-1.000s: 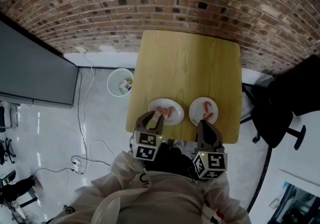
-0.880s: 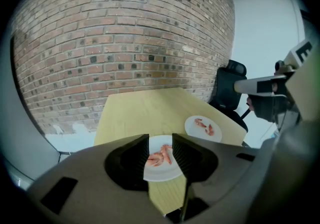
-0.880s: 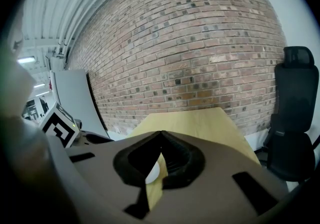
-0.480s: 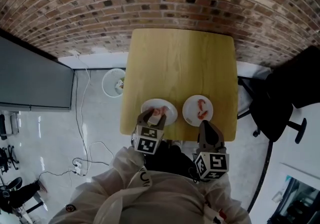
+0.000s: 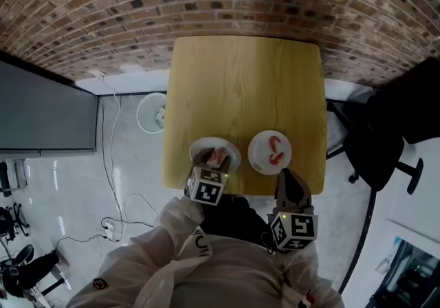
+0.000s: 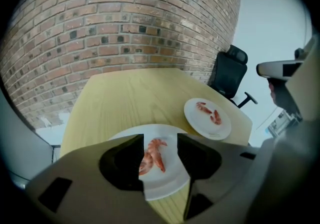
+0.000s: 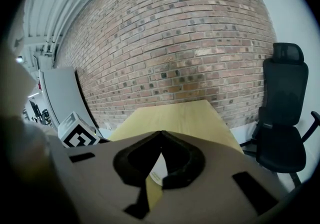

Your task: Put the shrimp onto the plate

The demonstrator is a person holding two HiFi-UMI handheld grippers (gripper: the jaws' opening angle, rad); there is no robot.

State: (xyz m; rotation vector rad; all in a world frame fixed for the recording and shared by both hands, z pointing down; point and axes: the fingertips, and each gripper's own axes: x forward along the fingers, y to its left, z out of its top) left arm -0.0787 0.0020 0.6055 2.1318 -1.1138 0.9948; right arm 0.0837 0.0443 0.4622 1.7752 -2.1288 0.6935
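The left gripper (image 6: 161, 140) is tilting steeply down over the near plate (image 6: 170, 180), and its jaws have just been opening. Two shrimp (image 6: 152, 155) are showing in the gap between them. They are lying on the plate and the pads are not pressing on either one, so this gripper is released and holding nothing. Whether it is letting go or reaching in cannot be told from here.

If it is letting go, the gripper is best lifting straight up with the jaws wide, so that no pad is dragging a shrimp toward the rim. If it is reaching, it is best straddling just one shrimp, closing across the curved body and keeping the tips off the china.

Two more shrimp (image 6: 216, 117) are sitting on the other plate (image 6: 205, 127), further right on the table (image 5: 244, 86).

The right gripper (image 7: 160, 133) is hanging at the near edge of the table, beside the other plate and tipping gently downward. Its jaws are clenched tip to tip on nothing
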